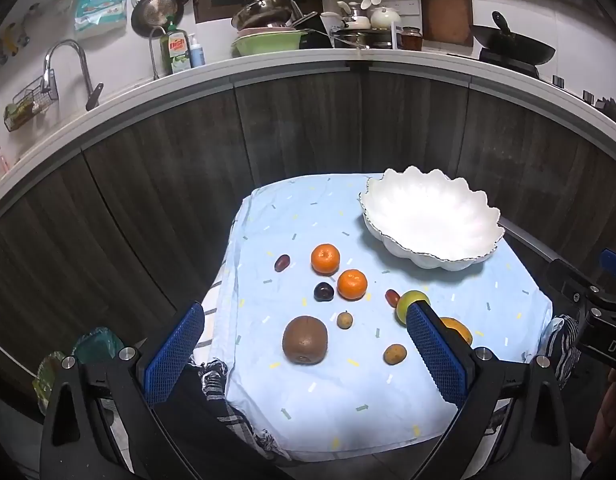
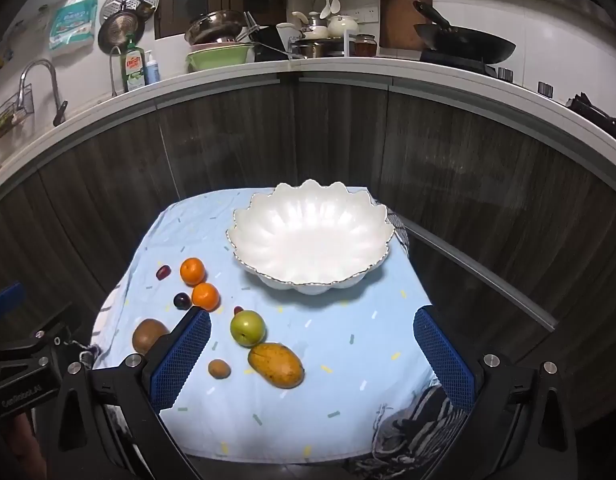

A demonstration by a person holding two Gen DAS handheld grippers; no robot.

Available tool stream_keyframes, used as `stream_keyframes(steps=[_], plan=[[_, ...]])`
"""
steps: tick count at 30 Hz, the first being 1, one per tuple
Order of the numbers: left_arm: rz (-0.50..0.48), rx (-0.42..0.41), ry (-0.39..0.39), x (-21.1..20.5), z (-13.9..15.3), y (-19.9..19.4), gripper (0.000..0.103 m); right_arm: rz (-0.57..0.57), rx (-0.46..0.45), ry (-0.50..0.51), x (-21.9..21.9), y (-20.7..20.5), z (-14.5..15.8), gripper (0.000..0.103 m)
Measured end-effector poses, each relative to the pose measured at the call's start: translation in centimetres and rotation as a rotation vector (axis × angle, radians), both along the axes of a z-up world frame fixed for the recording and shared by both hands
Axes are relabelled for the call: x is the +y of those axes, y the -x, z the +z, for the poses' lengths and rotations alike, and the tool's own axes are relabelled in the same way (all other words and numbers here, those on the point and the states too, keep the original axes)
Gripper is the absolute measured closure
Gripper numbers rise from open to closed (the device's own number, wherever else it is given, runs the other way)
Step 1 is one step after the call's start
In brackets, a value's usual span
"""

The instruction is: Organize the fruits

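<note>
Both the left tongs (image 1: 304, 344) and the right tongs (image 2: 312, 350) hang released above the tabletop (image 2: 328, 400), where the mango (image 2: 276, 364), probably soft and smooth, lies before the empty bowl (image 2: 308, 236), best gripped gently across its middle.

Readable text, two items only.

1. Green dish-soap bottle (image 1: 175, 50) on the worktop, near its left end beside the tap: red label, appears to read "dish". Right wrist view shows the same bottle (image 2: 133, 67); label blurred there.

2. Black gripper body at the left edge of the right wrist view (image 2: 22, 394): white print, roughly "GenRobot.AI", partly unclear. Left wrist view, right edge, other gripper body (image 1: 612, 346): "DA", cut off by the frame.

Printed packet on the wall (image 1: 100, 4): illegible.
</note>
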State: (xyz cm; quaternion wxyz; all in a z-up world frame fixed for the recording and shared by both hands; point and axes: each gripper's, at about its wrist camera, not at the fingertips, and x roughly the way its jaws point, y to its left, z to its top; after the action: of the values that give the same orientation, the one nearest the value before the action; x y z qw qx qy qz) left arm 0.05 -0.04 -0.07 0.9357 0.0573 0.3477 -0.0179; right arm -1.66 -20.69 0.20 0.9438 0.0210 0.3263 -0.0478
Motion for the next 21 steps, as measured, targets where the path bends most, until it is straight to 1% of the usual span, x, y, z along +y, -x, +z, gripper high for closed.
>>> stream_keyframes(steps=[5, 10, 21], plan=[[0.001, -0.002, -0.002, 0.17, 0.14, -0.24, 0.0, 0.007, -0.015, 0.003, 0.12, 0.13, 0.26, 0.0], [0.002, 0.0, 0.012, 0.28, 0.17, -0.23, 0.0, 0.009, -0.024, 0.01, 0.31, 0.24, 0.69, 0.0], [-0.001, -0.002, 0.01, 0.25, -0.19, 0.0, 0.0, 0.008, -0.025, 0.008, 0.03, 0.37, 0.44, 0.0]])
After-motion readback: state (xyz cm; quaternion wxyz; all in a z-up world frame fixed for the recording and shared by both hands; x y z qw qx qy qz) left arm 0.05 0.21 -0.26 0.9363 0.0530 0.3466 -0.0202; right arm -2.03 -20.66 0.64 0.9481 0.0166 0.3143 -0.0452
